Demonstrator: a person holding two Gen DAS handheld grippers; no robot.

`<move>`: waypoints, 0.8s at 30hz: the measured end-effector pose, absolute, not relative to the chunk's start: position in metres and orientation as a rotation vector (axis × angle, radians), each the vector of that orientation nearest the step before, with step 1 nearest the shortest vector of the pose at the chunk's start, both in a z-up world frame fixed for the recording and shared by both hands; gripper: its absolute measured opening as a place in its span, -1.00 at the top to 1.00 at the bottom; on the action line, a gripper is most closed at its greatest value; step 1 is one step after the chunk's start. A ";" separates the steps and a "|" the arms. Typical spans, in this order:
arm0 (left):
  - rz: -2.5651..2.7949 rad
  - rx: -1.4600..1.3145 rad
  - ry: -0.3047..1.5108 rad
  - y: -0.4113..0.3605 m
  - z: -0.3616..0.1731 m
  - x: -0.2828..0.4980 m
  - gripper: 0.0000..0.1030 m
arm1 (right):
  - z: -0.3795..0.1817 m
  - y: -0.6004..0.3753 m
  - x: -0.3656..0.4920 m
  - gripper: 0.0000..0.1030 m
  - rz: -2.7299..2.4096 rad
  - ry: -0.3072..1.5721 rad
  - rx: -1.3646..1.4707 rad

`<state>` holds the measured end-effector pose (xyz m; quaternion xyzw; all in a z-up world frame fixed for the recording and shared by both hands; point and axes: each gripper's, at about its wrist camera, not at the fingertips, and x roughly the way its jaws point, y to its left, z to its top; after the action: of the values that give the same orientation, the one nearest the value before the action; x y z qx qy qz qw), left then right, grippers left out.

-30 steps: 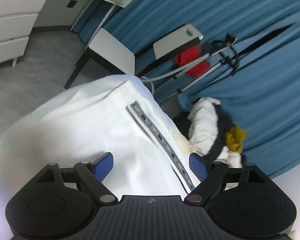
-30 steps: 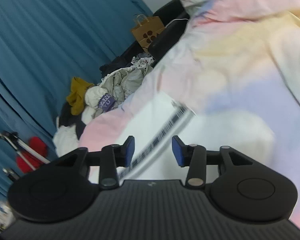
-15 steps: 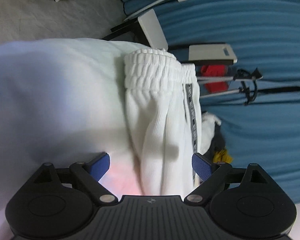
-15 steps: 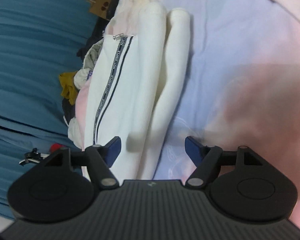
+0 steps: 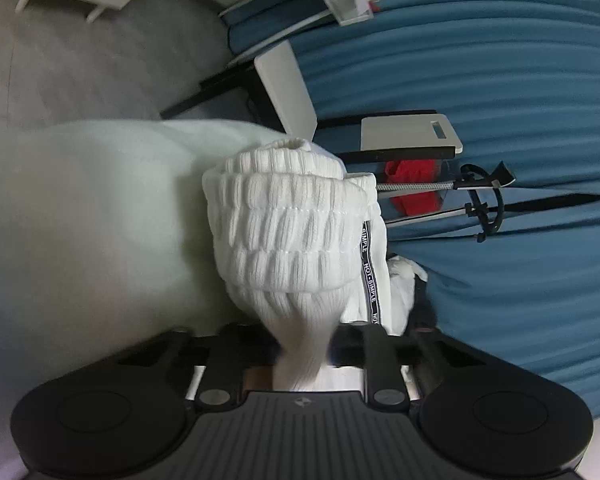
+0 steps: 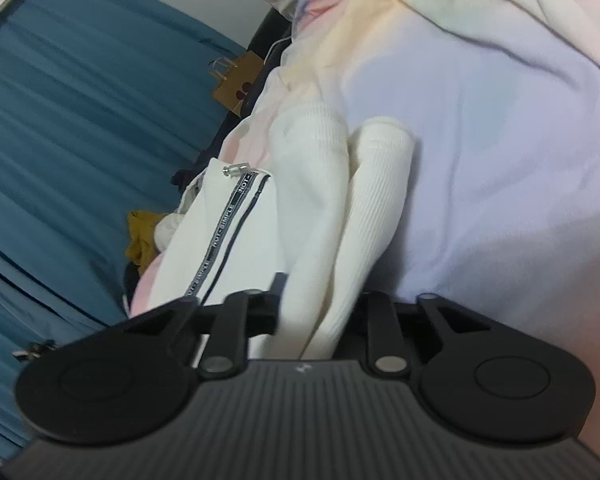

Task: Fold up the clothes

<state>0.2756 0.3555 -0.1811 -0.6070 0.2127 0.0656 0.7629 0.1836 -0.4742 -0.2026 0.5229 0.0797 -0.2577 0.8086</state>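
Observation:
White ribbed trousers with a black lettered side stripe lie folded lengthwise on the bed. In the left wrist view the elastic waistband faces me, and my left gripper is closing with the cloth below the waistband bunched tight between its fingers. In the right wrist view the same trousers stretch away with their two ribbed cuffs at the far end. My right gripper is closing too, the near leg cloth pinched between its fingers. The pads of both are hidden by fabric.
The pastel bed sheet spreads right of the trousers, pale bedding to their left. A blue curtain runs alongside, with a white chair, red cloth, a tripod, a clothes pile and a paper bag.
Both grippers have sunk toward the bed and gone from wide open around the trousers to pinching them. The cloth now bunches between each pair of fingers.

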 end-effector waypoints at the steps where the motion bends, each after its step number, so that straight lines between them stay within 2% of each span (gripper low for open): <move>1: 0.142 -1.319 0.452 0.355 -0.178 0.273 0.72 | -0.200 -0.474 0.182 0.66 -0.558 0.171 1.113; 9: 0.097 -1.262 0.400 0.357 -0.125 0.224 0.77 | -0.173 -0.474 0.141 0.77 -0.563 0.189 1.120; 17: 0.145 -1.152 0.488 0.375 -0.076 0.145 0.77 | -0.165 -0.474 0.092 0.77 -0.537 0.294 1.184; 24: 0.193 -1.079 0.591 0.384 -0.086 0.071 0.76 | -0.175 -0.476 0.048 0.78 -0.529 0.335 1.244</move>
<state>0.0711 0.3842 -0.0864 -0.5054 0.2767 0.0904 0.8123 0.0480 -0.4761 -0.1755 0.5730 0.1544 -0.2437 0.7671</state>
